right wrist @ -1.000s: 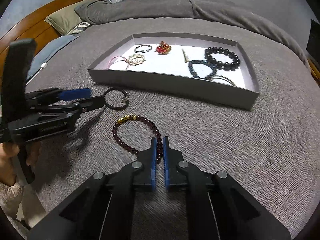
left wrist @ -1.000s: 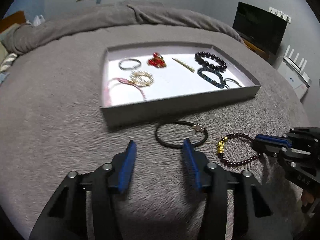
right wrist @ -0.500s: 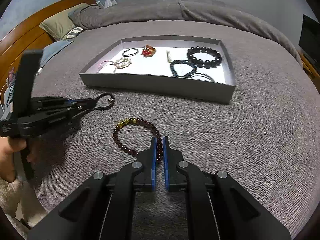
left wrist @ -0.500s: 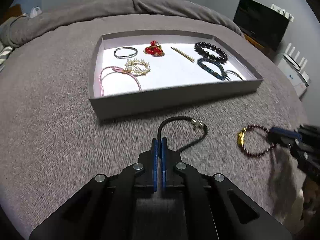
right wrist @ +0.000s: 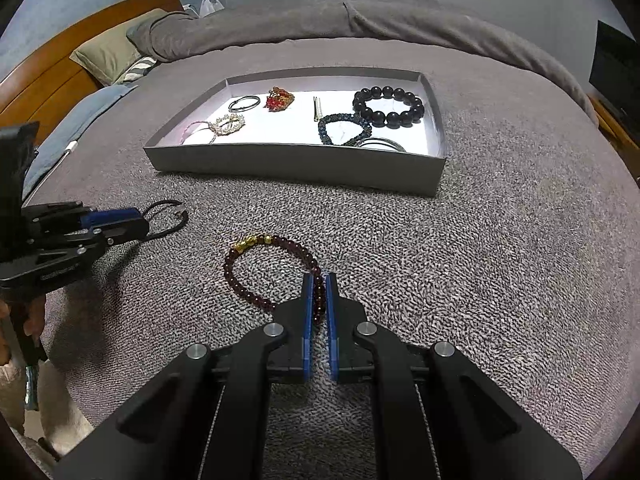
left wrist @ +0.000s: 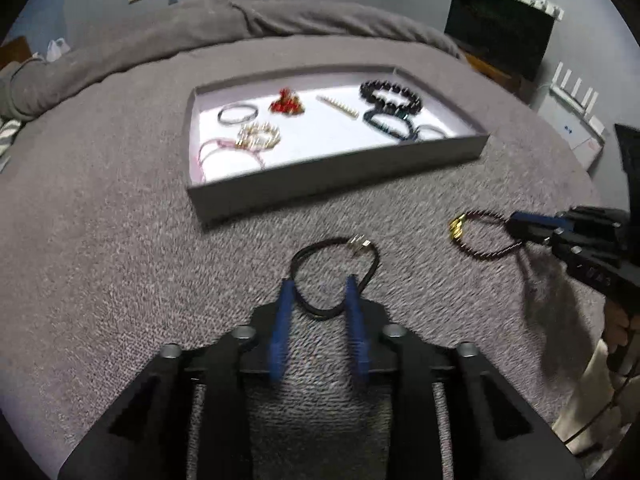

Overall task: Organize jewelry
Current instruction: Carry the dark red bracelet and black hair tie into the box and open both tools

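Observation:
A grey tray [left wrist: 332, 168] [right wrist: 296, 164] on the bed holds several bracelets and clips. A black cord bracelet [left wrist: 372, 258] [right wrist: 178, 228] with a metal clasp lies on the blanket in front of it. My left gripper [left wrist: 318, 282] [right wrist: 132, 220] is open, its fingers straddling the cord's near loop. My right gripper [right wrist: 319, 280] [left wrist: 516, 220] is shut on a dark red bead bracelet [right wrist: 240, 280] [left wrist: 476, 248] with gold beads, which rests on the blanket.
The bed has a grey blanket [right wrist: 500, 260]. A pillow [right wrist: 108, 56] and wooden headboard [right wrist: 52, 76] are at the left. A black screen [left wrist: 500, 28] and a white router [left wrist: 572, 120] stand at the right. A hand [right wrist: 32, 316] holds the left gripper.
My left gripper was shut on the black cord half a second ago and is now open around it. My right gripper stays shut on the red bead bracelet.

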{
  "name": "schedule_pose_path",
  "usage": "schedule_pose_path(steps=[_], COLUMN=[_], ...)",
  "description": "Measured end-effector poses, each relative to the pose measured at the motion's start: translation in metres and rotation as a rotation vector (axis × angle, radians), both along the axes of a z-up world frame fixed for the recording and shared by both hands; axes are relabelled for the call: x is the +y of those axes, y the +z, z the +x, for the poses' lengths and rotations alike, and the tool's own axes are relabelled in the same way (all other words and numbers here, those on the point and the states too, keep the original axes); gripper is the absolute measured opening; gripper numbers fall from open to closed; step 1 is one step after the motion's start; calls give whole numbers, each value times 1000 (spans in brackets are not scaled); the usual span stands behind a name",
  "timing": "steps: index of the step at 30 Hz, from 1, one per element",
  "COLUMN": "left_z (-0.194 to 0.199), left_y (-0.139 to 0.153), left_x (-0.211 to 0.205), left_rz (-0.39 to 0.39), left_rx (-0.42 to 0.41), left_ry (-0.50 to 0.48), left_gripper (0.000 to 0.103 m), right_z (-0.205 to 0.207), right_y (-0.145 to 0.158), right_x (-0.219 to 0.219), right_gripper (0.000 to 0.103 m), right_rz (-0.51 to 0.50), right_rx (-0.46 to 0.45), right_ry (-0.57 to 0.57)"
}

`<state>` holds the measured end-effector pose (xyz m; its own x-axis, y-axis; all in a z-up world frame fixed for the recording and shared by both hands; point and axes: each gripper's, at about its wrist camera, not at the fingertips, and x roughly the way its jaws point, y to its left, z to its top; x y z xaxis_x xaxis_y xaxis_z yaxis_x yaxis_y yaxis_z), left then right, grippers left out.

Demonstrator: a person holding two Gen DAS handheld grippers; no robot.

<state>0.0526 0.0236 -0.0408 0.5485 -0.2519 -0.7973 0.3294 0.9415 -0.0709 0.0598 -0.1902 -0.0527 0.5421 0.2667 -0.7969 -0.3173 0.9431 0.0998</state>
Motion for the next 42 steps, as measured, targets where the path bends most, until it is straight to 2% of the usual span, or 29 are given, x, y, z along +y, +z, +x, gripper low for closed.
schedule_pose_path(steps=[3,7,11,14,17,22,24,29,30,37,42], left_z=[-4,-3,2,12,20,27,28,29,29,17,7], left_y=[7,8,4,-3,-9,-14,-16,-18,-19,-14,-2], left_x=[-7,-16,-22,-22,-20,-27,-30,-28,-27,-26,-26], left_rz=[2,16,-22,-67,-92,-72,-50,-34,-32,-23,3], left_rx=[-37,-56,-33,9,33,29,26,31,33,19,-24], left_ry=[-22,-34,-54,-36,-12,-6,-7,-10,-12,-52,-64], left_gripper=[54,56,56,48,47,46,37,23,17,16,16], right_z=[0,1,2,2,2,3,4,7,8,12,8], right_y=[0,-2,-4,-4,-5,-8,-9,-11,-12,-17,-11], right_x=[-2,-2,-3,-4,-4,-4,-4,-4,-3,-1,-1], right_gripper=[6,6,6,6,6,6,6,6,6,6,6], right_rz=[-1,-2,3,7,9,10,12,12,13,10,16], right_rx=[1,3,8,8,7,13,15,20,24,40,23], right_ry=[-4,-4,-5,-4,0,1,0,1,2,9,5])
